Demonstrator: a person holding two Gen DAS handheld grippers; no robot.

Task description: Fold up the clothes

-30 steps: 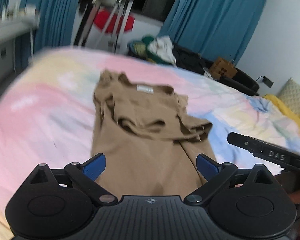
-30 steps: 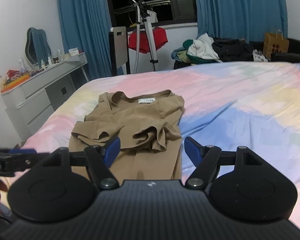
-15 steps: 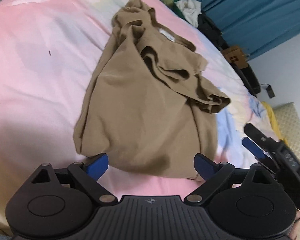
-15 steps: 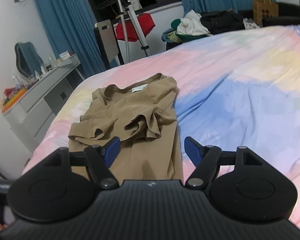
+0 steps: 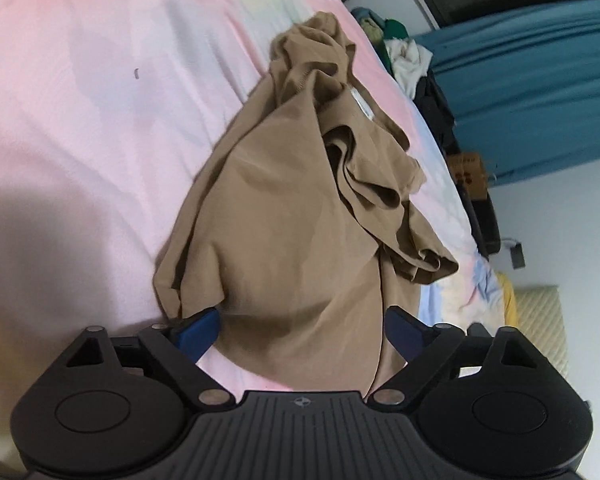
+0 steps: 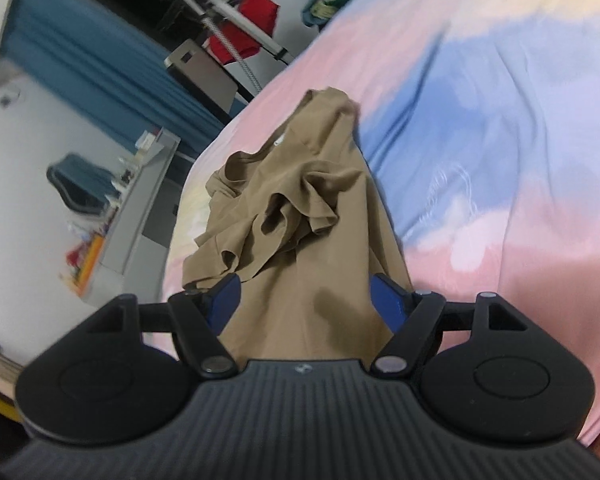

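A pastel tie-dye bed [image 5: 80, 100] carries one rumpled tan shirt [image 5: 292, 220].

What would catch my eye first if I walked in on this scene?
A crumpled tan shirt lies on a pastel pink and blue bedsheet, sleeves bunched across its middle. The left gripper and right gripper, both open, hover low at its near hem.

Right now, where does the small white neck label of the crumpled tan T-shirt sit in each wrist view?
Left wrist: the white neck label lies upper centre-right, inside the collar of the tan T-shirt.
Right wrist: white neck label barely visible, upper centre-left.
Shared landmark: the red garment hanging by the window, top of both views.
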